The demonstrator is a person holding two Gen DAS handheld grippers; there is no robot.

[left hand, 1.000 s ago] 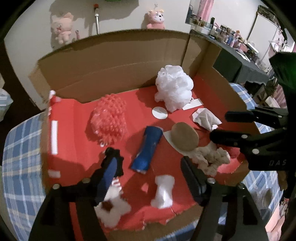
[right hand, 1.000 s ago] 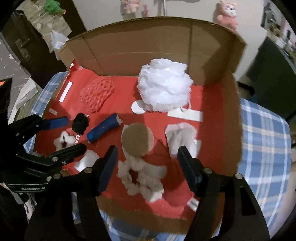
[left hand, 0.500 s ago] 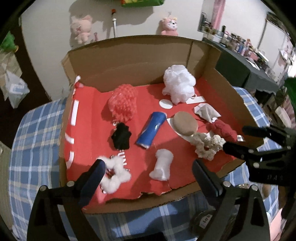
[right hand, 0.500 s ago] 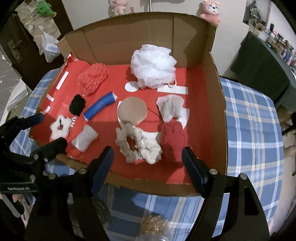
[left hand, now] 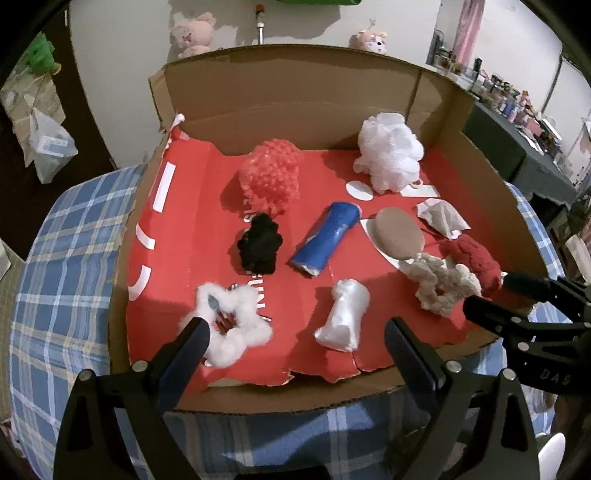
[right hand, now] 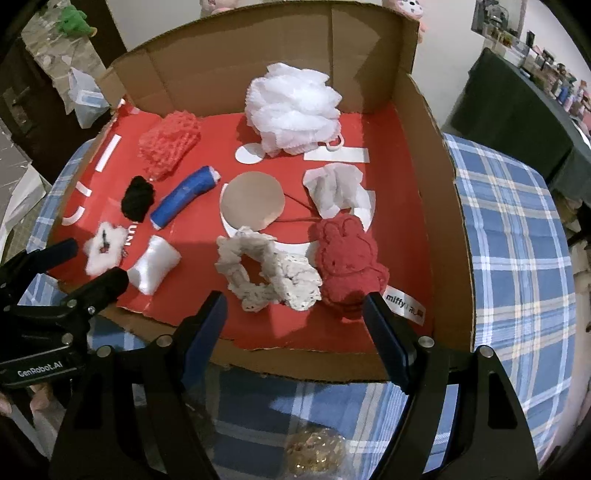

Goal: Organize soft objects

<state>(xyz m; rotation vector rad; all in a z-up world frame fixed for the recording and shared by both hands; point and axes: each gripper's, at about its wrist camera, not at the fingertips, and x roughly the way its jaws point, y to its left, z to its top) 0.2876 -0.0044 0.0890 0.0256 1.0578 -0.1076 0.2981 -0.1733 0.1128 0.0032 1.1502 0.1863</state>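
Note:
A cardboard box (left hand: 288,398) with a red floor holds the soft objects: a white mesh pouf (left hand: 389,151), a coral knit piece (left hand: 271,177), a black scrunchie (left hand: 260,243), a blue roll (left hand: 325,238), a white fluffy scrunchie (left hand: 231,325), a white satin piece (left hand: 343,317), a beige scrunchie (right hand: 269,269), a red bunny cloth (right hand: 349,258), a tan round pad (right hand: 253,201). My left gripper (left hand: 295,332) is open and empty above the box's front edge. My right gripper (right hand: 293,306) is open and empty above the front edge, near the beige scrunchie.
The box sits on a blue plaid cloth (right hand: 517,258). A crumpled white tissue (right hand: 334,188) lies in the box. A gold object (right hand: 314,454) lies on the cloth below my right gripper. Plush toys (left hand: 192,33) sit by the far wall.
Both grippers have pulled back and up from inside the box to its front edge. The black scrunchie now lies free on the red floor.

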